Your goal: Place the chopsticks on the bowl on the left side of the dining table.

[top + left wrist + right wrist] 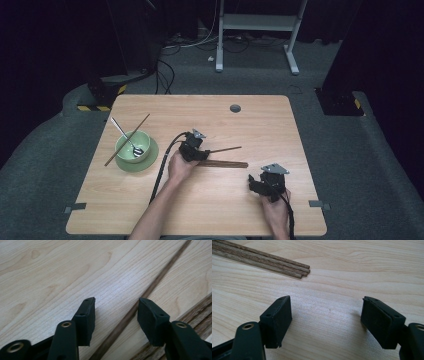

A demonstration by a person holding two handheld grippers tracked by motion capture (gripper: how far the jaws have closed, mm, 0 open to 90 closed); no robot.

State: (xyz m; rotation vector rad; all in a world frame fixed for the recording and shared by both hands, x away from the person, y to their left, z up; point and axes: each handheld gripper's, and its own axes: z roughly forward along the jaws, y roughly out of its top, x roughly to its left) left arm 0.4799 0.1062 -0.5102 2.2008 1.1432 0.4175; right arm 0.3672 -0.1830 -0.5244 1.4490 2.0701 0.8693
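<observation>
The table (210,200) is pale wood, with a small dark grommet (235,108) at about twelve o'clock near its far edge. At nine o'clock sits a green bowl (127,141) on a green plate (150,161), with a spoon (120,130) leaning in the bowl and one chopstick (142,123) laid across its rim. Near the centre lies a bundle of chopsticks (225,164), pointing toward three o'clock; a single stick (227,149) lies just beyond it, angled slightly away. The left gripper (196,155) is at the bundle's nine o'clock end; in its own view the jaws stand part-way apart, astride the single stick (150,287), whose pads do not touch it, and the bundle (200,312) passes at the lower right. The right gripper (257,186) rests at about five o'clock, well apart from the bundle, jaws spread wide over bare wood, the bundle's tips (299,270) ahead of it.
</observation>
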